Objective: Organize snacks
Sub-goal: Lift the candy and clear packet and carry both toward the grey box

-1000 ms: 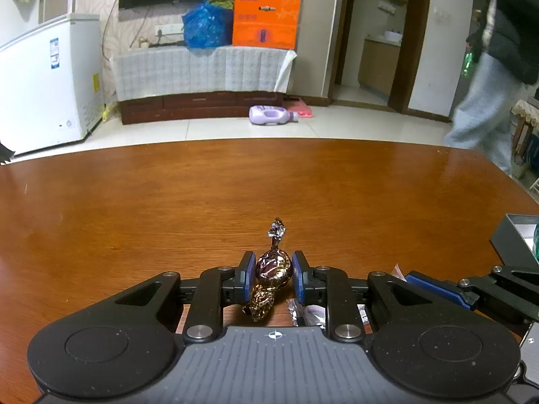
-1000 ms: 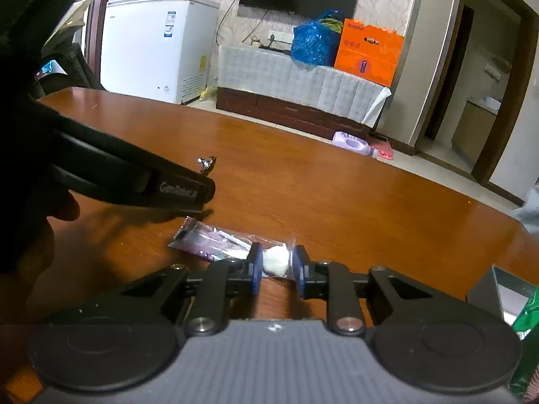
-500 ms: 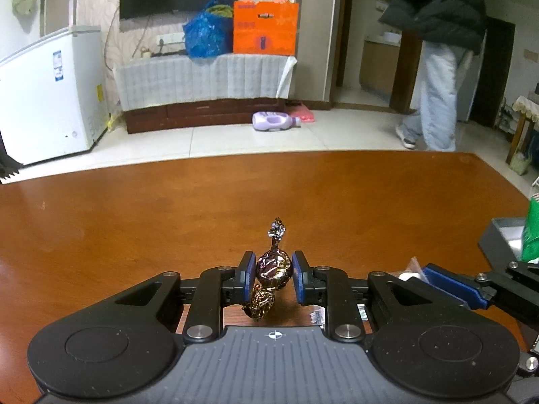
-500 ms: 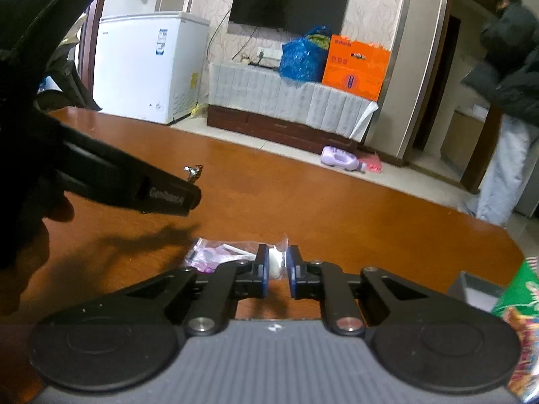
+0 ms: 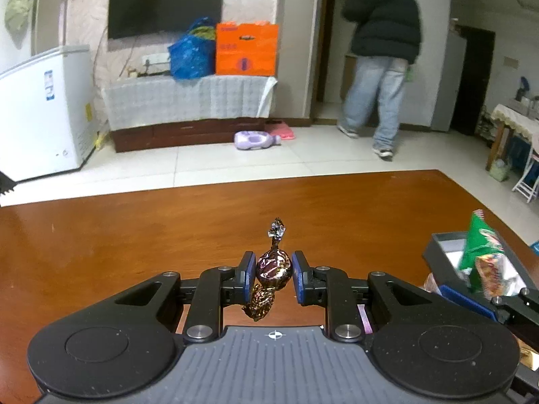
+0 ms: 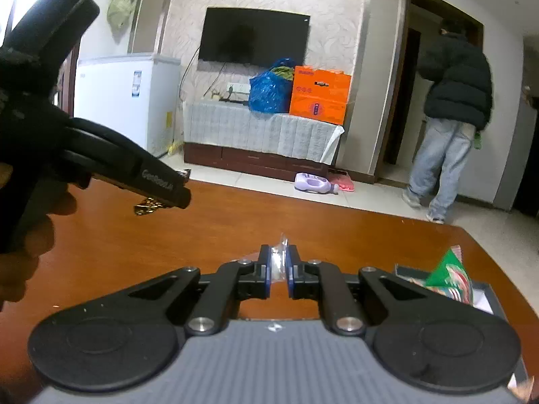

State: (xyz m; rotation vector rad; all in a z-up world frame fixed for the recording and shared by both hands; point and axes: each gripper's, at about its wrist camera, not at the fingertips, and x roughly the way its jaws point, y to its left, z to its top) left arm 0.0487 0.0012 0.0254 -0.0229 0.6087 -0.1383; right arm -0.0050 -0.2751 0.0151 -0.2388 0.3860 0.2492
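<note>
My left gripper (image 5: pixel 273 271) is shut on a foil-wrapped candy (image 5: pixel 273 267), purple and gold with twisted ends, held above the brown table (image 5: pixel 134 235). In the right wrist view the left gripper's black finger (image 6: pixel 158 181) shows at the left, with the candy's gold tail (image 6: pixel 146 208) hanging below it. My right gripper (image 6: pixel 279 267) is shut on a thin clear snack wrapper (image 6: pixel 279 257), lifted off the table (image 6: pixel 202 235). A blue pad (image 5: pixel 468 299) of the right gripper shows at the lower right of the left wrist view.
A grey open box (image 5: pixel 441 256) (image 6: pixel 402 269) stands at the table's right end with green snack bags (image 5: pixel 481 245) (image 6: pixel 448 272) in it. A person in a dark jacket (image 5: pixel 384 50) stands at a doorway across the room. A hand (image 6: pixel 30 235) grips the left tool.
Both grippers have risen above the table. The right gripper shut on the clear packet and lifted it off the wood. The person in the background walked to the doorway.
</note>
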